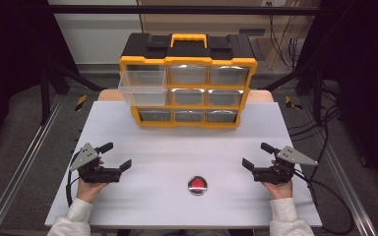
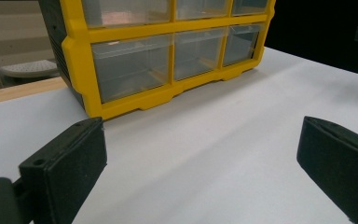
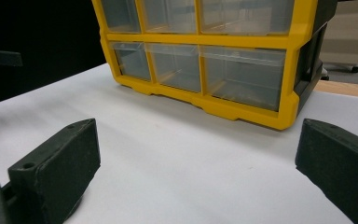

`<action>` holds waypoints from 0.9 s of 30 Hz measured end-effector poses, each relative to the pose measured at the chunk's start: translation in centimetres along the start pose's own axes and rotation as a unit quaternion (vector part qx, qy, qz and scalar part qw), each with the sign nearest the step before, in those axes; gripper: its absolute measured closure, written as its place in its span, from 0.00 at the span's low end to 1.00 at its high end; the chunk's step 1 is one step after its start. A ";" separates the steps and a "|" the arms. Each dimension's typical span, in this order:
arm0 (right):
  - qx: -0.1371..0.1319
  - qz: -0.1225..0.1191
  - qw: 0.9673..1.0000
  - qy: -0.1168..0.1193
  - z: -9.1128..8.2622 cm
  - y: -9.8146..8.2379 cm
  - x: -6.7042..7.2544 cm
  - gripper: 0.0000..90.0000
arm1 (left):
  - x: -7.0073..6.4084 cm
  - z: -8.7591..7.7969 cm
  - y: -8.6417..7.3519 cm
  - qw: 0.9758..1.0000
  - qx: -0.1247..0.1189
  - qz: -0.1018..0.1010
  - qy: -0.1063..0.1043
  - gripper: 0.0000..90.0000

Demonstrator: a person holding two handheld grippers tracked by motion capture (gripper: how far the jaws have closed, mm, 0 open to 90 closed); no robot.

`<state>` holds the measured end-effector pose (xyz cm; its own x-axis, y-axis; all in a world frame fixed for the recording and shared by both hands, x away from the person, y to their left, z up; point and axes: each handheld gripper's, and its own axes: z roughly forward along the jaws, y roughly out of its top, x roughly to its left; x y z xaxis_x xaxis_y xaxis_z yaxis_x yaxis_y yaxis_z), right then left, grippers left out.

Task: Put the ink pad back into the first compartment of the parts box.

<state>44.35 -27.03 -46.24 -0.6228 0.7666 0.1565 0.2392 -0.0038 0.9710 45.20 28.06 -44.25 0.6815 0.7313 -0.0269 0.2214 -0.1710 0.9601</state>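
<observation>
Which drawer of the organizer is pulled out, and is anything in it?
The top-left drawer is pulled out: it juts forward of the organizer frame while the rest sit flush. It looks empty through its clear walls.

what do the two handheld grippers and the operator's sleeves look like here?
Both the left gripper and the right gripper are black, each with two blocky black jaws with flat pads, a grey three-cornered plate on top and a black cable trailing off. The person wears white textured sleeves.

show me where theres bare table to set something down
Bare: the wide strip between the organizer and the grippers, and either side of the red button. Tight: under the pulled-out drawer at the organizer's left, and beside each open gripper, left and right.
</observation>
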 end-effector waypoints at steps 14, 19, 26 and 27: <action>0.022 -0.007 1.000 0.016 1.2 0.9 1.8 0.01 | 0.1 0.2 -0.2 1.000 0.007 -0.002 -0.002 0.01; 0.033 -0.015 0.999 0.025 2.0 1.1 3.0 0.01 | 0.1 0.3 -0.3 1.000 0.007 -0.003 -0.002 0.01; 0.056 -0.024 0.997 0.040 3.3 0.9 4.7 0.01 | 0.2 0.3 -0.3 1.000 0.007 -0.004 0.000 0.01; 0.060 -0.026 0.997 0.041 3.5 0.9 4.9 0.01 | 0.2 0.3 -0.3 1.000 0.008 -0.004 0.000 0.01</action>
<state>44.10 -21.05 -45.20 -0.6944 0.7085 0.1262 0.2897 0.1148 0.9502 45.46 28.05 -44.66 0.6795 0.7329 -0.0335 0.2370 -0.1760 0.9554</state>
